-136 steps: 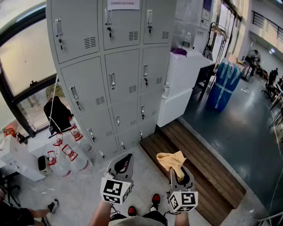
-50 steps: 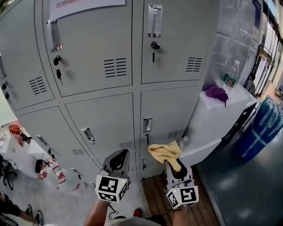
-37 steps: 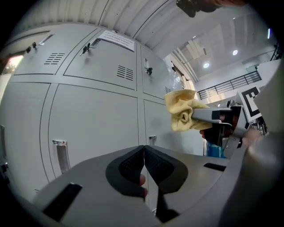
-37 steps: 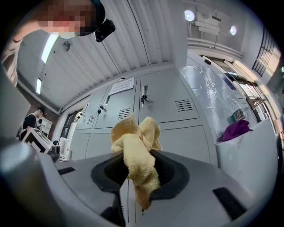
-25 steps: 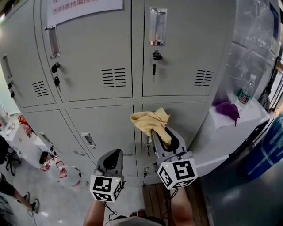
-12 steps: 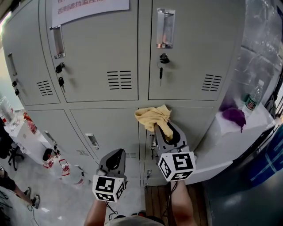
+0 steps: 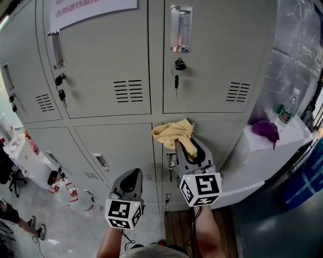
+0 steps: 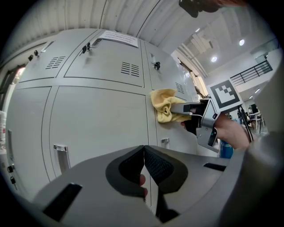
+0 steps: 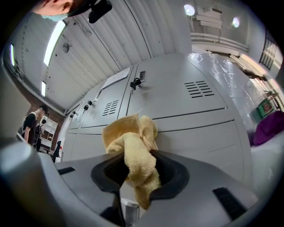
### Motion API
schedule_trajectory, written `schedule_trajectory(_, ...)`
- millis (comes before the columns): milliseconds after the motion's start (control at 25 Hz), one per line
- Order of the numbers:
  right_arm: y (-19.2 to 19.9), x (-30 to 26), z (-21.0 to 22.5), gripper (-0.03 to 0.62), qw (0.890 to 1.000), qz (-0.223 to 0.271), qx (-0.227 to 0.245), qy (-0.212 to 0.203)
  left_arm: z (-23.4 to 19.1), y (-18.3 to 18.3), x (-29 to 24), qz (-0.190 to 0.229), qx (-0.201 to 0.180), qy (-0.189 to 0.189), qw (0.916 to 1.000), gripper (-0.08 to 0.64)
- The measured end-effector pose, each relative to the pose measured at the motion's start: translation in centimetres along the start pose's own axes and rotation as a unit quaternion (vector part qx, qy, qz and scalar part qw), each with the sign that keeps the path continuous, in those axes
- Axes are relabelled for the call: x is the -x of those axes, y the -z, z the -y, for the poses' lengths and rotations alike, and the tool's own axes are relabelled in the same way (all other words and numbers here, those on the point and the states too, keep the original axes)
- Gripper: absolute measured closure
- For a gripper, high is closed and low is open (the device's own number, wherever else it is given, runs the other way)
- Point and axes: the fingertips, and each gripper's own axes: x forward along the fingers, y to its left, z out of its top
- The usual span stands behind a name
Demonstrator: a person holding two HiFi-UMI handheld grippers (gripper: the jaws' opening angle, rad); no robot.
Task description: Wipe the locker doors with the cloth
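Grey locker doors [image 7: 101,75] fill the head view from edge to edge, with a strip of wooden floor [image 7: 176,234] at their foot.

Nearest the camera, the left gripper [image 7: 130,182] hangs low, clear of the lockers. Its own view shows the fingers pressed together with no cloth between them.

Higher and further forward, the right gripper [image 7: 187,147] holds a yellow cloth [image 7: 174,133]. Its view shows the fingers clamped on a twisted neck of the fabric, with the loose bulk bunched beyond the tips. From the head view the cloth sits at the top edge of the lower right-hand door, just under the seam below the upper door. Only the left gripper view gives the side angle, and there the bunched end appears to meet the metal face.

Above the cloth, the upper door carries a key [image 7: 175,80] hanging in its lock, a recessed handle [image 7: 180,29] and vent slots [image 7: 237,91]. A paper notice [image 7: 93,9] is stuck to the neighbouring door on the left.

To the right of the lockers, a white surface [image 7: 262,151] bears a purple rag [image 7: 265,128] and a bottle [image 7: 287,110].

The right gripper view alone shows a person [image 9: 32,126] standing far off at its left edge.
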Motion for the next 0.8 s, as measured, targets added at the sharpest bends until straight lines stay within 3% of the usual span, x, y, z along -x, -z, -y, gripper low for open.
schedule_trajectory(800,0.0,3.6,9.6,0.459,0.996,-0.01,0.006,0.091,2.7,0.2,-2.6,0.002,0.004,0.039,0.9992,0.537)
